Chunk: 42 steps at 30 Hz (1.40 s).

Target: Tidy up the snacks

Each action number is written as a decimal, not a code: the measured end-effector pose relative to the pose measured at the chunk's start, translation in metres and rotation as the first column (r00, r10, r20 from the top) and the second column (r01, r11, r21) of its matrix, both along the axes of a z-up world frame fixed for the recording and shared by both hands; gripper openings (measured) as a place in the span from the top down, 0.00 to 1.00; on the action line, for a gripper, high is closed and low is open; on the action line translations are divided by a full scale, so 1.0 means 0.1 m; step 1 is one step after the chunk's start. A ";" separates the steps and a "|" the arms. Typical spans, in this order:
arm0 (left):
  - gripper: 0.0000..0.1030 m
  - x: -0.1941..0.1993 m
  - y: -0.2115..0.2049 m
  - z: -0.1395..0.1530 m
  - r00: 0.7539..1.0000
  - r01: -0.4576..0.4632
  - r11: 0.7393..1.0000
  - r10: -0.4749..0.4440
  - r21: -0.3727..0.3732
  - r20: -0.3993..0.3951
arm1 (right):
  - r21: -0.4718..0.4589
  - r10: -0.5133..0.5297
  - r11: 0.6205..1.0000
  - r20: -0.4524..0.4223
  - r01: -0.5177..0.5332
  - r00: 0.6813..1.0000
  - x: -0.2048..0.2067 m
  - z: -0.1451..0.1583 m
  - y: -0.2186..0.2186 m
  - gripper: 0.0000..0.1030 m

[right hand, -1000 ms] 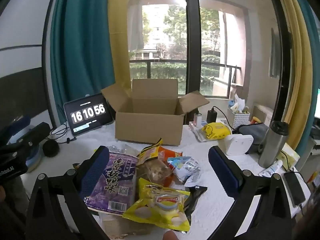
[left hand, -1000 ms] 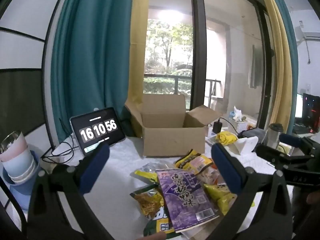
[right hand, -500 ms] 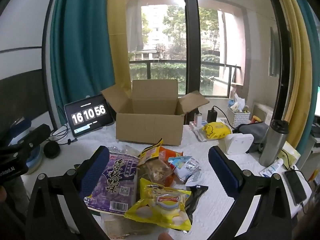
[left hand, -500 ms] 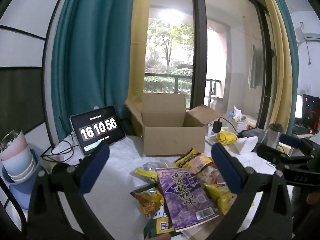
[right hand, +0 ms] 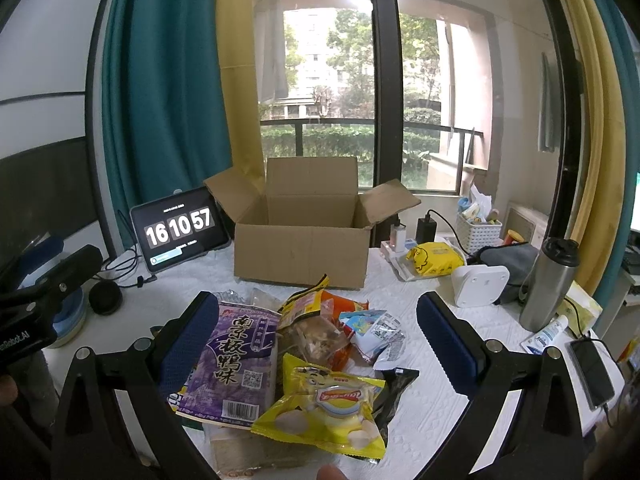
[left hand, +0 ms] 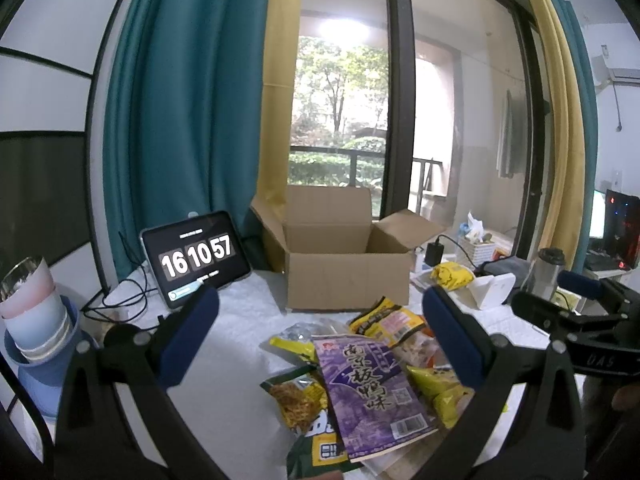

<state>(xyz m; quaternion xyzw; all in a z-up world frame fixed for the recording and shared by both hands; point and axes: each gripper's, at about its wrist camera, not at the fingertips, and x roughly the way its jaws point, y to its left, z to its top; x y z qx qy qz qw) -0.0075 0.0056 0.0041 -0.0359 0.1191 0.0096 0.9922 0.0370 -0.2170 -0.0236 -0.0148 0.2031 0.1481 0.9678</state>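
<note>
A pile of snack bags lies on the white table. A purple bag (left hand: 370, 390) (right hand: 236, 364) lies on top, with a yellow chip bag (right hand: 326, 406), a clear bag of brown snacks (right hand: 316, 332) and a green-yellow noodle bag (left hand: 298, 402) around it. An open, seemingly empty cardboard box (left hand: 346, 264) (right hand: 306, 236) stands behind the pile. My left gripper (left hand: 320, 340) is open and empty above the pile. My right gripper (right hand: 318, 338) is open and empty above the pile, and also shows in the left wrist view (left hand: 576, 308).
A tablet clock (left hand: 196, 258) (right hand: 180, 230) stands left of the box. Stacked cups (left hand: 30, 308) sit far left. A steel flask (right hand: 548, 284), a white device (right hand: 480, 284), a yellow pack (right hand: 434, 260), a phone (right hand: 592, 366) and a basket (right hand: 478, 234) crowd the right side.
Both grippers have stayed nearly still and open. The clock has gone from 16:10:56 to 16:10:57.
</note>
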 end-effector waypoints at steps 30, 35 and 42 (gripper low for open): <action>0.00 0.00 0.00 -0.02 1.000 0.000 1.000 0.000 -0.005 -0.002 | -0.003 0.005 1.000 -0.008 -0.005 1.000 -0.02 -0.02 0.04 0.01; 0.00 0.00 0.00 -0.02 1.000 0.000 1.000 0.000 -0.006 -0.005 | -0.003 0.003 1.000 -0.007 -0.003 1.000 -0.02 -0.02 0.04 0.01; 0.00 0.00 0.00 -0.03 1.000 0.000 1.000 0.000 -0.007 -0.005 | -0.002 0.004 1.000 -0.009 -0.004 1.000 -0.02 -0.02 0.04 0.01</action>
